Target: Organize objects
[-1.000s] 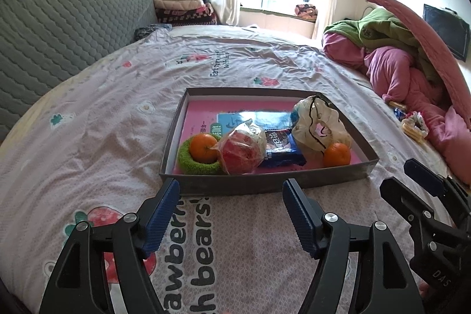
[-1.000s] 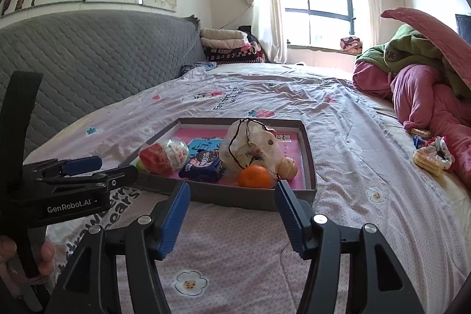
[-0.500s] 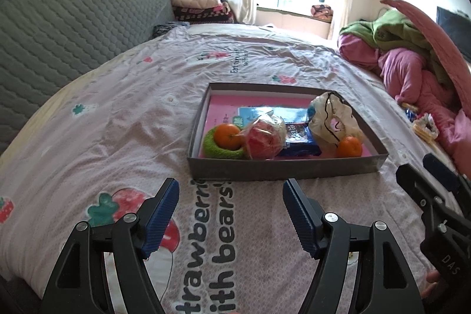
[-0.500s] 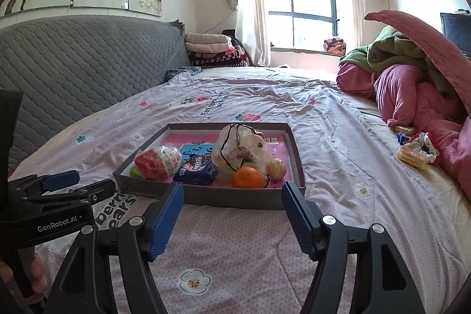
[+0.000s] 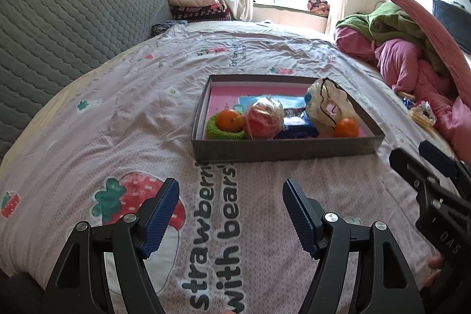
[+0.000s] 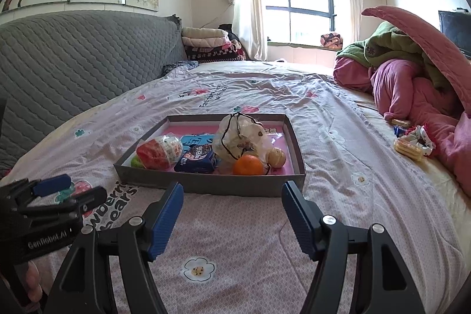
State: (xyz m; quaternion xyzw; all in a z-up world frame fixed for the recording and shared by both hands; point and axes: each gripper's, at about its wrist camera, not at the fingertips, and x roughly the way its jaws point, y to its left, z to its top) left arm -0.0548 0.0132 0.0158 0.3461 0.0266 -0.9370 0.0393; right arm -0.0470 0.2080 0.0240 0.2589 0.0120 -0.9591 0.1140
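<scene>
A grey box (image 5: 282, 150) with a pink floor (image 6: 206, 183) lies on the bed. It holds an orange in a green ring (image 5: 228, 119), a red wrapped snack (image 5: 263, 119) (image 6: 159, 152), a blue packet (image 6: 195, 159), a drawstring pouch (image 5: 326, 105) (image 6: 238, 136), a second orange (image 5: 346, 128) (image 6: 248, 164) and a small round bun (image 6: 276, 157). My left gripper (image 5: 231, 214) is open and empty, short of the box. My right gripper (image 6: 232, 215) is open and empty, just before the box's near wall.
The bed has a pink printed sheet (image 5: 117, 122). A grey quilted headboard (image 6: 73, 55) runs along the left. A pile of pink and green bedding (image 6: 412, 72) lies at the right, with snack packets (image 6: 410, 143) beside it. Folded blankets (image 6: 209, 46) sit at the back.
Both grippers have drawn back from the box and risen a little, so the box looks farther away. Both stay open and empty. The box's contents have not moved.
</scene>
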